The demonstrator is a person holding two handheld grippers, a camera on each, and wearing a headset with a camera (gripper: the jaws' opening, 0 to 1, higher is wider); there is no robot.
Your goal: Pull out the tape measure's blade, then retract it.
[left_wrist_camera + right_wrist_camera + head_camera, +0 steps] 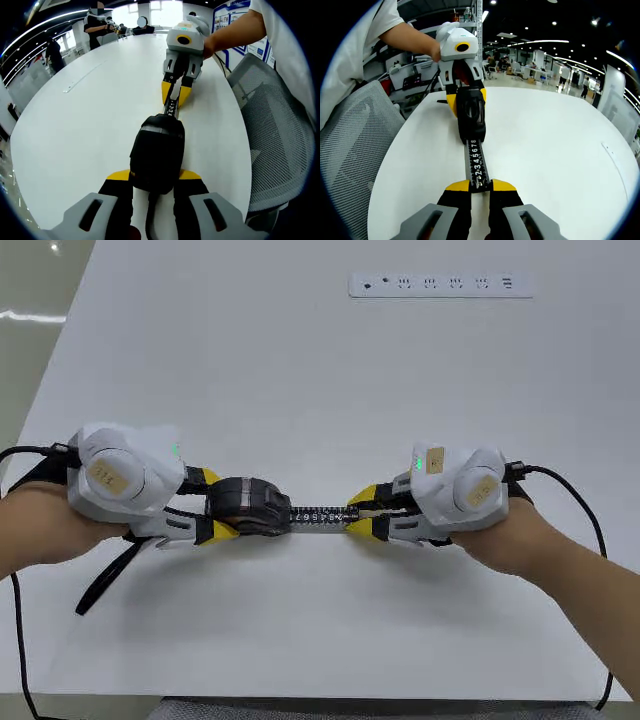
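Both forearms reached in low from the near edge of the tabletop (300, 380). Each hand was wrapped round a white tool body, the left hand (40, 525) to the left of the tape measure (248, 506) and the right hand (505, 535) well to its right. The two pairs of tongs pointed at each other along one line. The left tongs (222, 505) were clenched on the tape measure, their yellow-tipped jaws pressed against the two flanks of its black case. The case sat on the tabletop with its mouth turned toward the right tongs (362, 512). From that mouth a short length of blade (318, 512) stretched straight and low, with white numerals on a dark face; in the right gripper view the digits could be read up to 8. The right tongs were clenched on the blade's free end, the tape measure a short way ahead of them. The end hook was hidden between those jaws, and whether the blade touched the tabletop could not be told. In the head view the rear of the case was covered by the left tongs. A black strap (105, 580) trailed on the tabletop to the near left of the tape measure. A white power strip (440, 284) lay well beyond the tape measure, toward the far edge. A grey mesh chair (270, 125) stood off the tabletop on the person's side of the tape measure.
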